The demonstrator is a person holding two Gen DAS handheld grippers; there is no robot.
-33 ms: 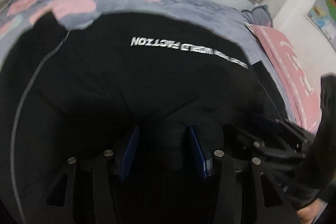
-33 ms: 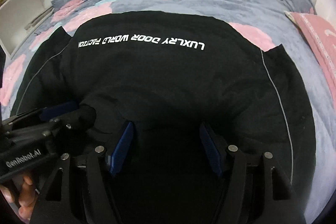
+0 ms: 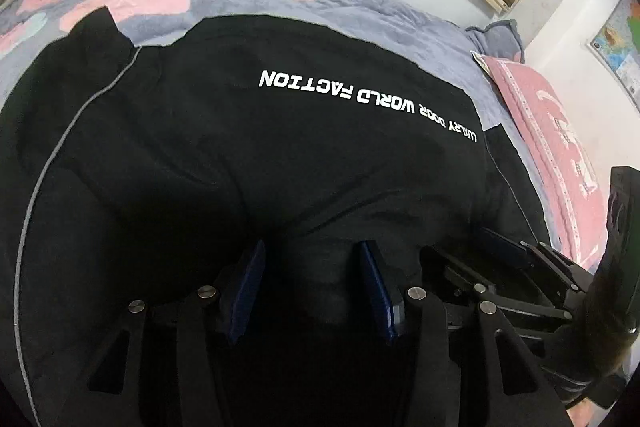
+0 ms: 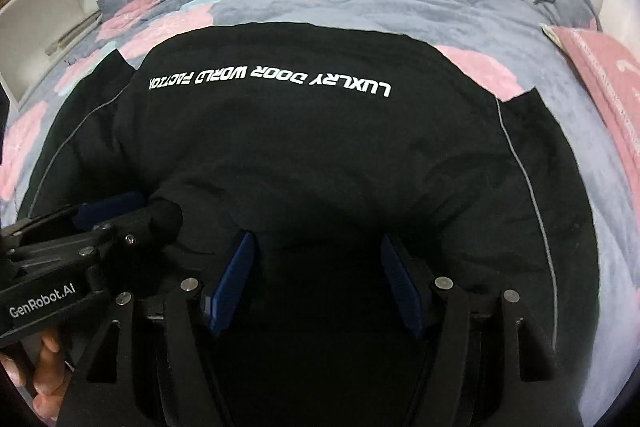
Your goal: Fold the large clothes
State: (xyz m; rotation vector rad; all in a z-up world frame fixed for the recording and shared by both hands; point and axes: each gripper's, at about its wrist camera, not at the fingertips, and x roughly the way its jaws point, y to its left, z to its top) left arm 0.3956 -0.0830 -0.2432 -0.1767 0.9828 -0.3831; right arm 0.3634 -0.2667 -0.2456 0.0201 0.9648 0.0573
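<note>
Both tongs, the left gripper (image 3: 312, 287) and right gripper (image 4: 320, 283), gape over the black shirt (image 4: 320, 155) filling mid-frame, pinching nothing.

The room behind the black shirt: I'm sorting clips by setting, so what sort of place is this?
Most likely a bedroom. The shirt lies on a bed with a flowered quilt, a pink pillow sits at one side, and white shelves stand against the wall.

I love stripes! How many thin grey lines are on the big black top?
2: one grey line curves down the left side of the black top, the other down its right side. More may be hidden underneath.
</note>
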